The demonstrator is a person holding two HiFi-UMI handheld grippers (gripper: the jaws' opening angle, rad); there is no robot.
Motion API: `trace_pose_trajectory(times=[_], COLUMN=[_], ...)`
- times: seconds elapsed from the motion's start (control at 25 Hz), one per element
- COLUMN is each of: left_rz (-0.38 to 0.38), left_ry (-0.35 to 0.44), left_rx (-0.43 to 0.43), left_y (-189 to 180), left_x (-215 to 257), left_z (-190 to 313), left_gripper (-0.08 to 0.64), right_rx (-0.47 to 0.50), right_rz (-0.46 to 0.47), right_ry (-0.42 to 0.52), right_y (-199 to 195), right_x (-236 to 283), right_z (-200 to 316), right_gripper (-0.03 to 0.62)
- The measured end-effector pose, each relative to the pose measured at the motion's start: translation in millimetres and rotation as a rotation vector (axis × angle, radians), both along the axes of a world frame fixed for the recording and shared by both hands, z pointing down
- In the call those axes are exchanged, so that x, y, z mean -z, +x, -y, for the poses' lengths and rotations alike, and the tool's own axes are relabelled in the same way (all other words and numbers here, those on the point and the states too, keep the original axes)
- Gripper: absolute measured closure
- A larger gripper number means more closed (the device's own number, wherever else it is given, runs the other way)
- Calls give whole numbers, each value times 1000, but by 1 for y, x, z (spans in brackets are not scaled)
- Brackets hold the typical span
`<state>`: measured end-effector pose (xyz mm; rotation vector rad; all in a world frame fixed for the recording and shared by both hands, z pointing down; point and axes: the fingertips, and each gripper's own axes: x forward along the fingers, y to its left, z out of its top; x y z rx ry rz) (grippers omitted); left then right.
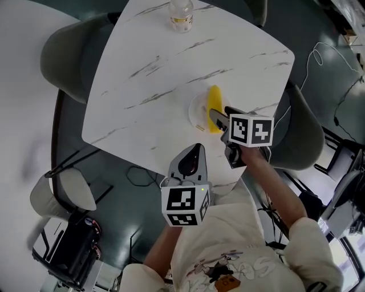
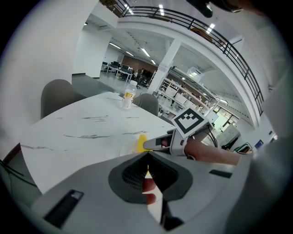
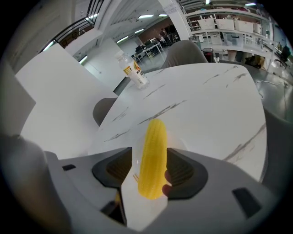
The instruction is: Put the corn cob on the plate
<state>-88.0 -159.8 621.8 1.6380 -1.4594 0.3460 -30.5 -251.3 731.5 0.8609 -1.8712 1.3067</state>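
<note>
The yellow corn cob (image 1: 214, 105) lies lengthwise on a small clear plate (image 1: 197, 112) near the white marble table's near right edge. My right gripper (image 1: 221, 116) stands open around the cob's near end. In the right gripper view the cob (image 3: 153, 155) touches the right jaw, and a strip of plate (image 3: 184, 147) shows between it and the left jaw. My left gripper (image 1: 195, 147) is shut and empty, held off the table's near edge, pointing at the plate. From the left gripper view (image 2: 147, 154) I see the cob (image 2: 141, 142) and the right gripper (image 2: 152, 144) ahead.
A clear bottle with a yellow label (image 1: 181, 14) stands at the table's far edge. Grey chairs sit at the left (image 1: 77, 51) and right (image 1: 303, 137) of the table. A second white table (image 1: 23, 114) fills the left side. Cables lie on the floor.
</note>
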Motion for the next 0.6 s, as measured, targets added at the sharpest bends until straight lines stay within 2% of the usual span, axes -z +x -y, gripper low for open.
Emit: trace_pose_trajectory(times=[0.36, 0.6], left_rz=[-3, -3], left_ry=[54, 94], left_rx=[-28, -47], left_y=[10, 16], left_x=[34, 66], left_z=[-20, -45], left_gripper=[549, 549], right_rx=[12, 85], right_rz=[37, 104], right_ry=[91, 160], right_y=[11, 11], right_x=[48, 97], right_z=[-23, -64], right_gripper=[354, 356])
